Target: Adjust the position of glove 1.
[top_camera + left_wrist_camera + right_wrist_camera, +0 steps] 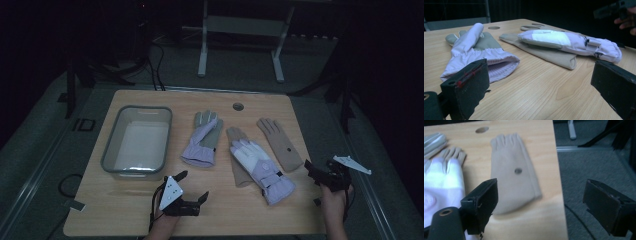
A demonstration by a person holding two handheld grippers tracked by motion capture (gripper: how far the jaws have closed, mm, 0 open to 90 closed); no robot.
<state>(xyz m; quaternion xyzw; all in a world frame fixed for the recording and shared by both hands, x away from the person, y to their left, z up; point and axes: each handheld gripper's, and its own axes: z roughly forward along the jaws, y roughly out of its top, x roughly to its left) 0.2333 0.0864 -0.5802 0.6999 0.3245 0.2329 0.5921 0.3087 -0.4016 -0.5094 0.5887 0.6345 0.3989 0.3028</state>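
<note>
On the wooden counter [125, 210], a clear plastic bin [137, 141] sits at the left. Near its front corner the left gripper [192, 187] hovers with its fingers spread wide on nothing. A lavender-and-grey glove [201, 140] lies next, then a lavender-and-white ski glove [262, 167] resting across a beige knit glove [239, 165]. A second beige glove [280, 142] lies near the right edge, the right gripper [312, 172] just beside it, its fingers wide and empty.

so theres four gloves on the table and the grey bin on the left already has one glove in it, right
Not quite. The grey bin is empty in the high view. The rest holds: four gloves lie on the table, two lilac ones and two beige ones, all outside the bin.
</note>
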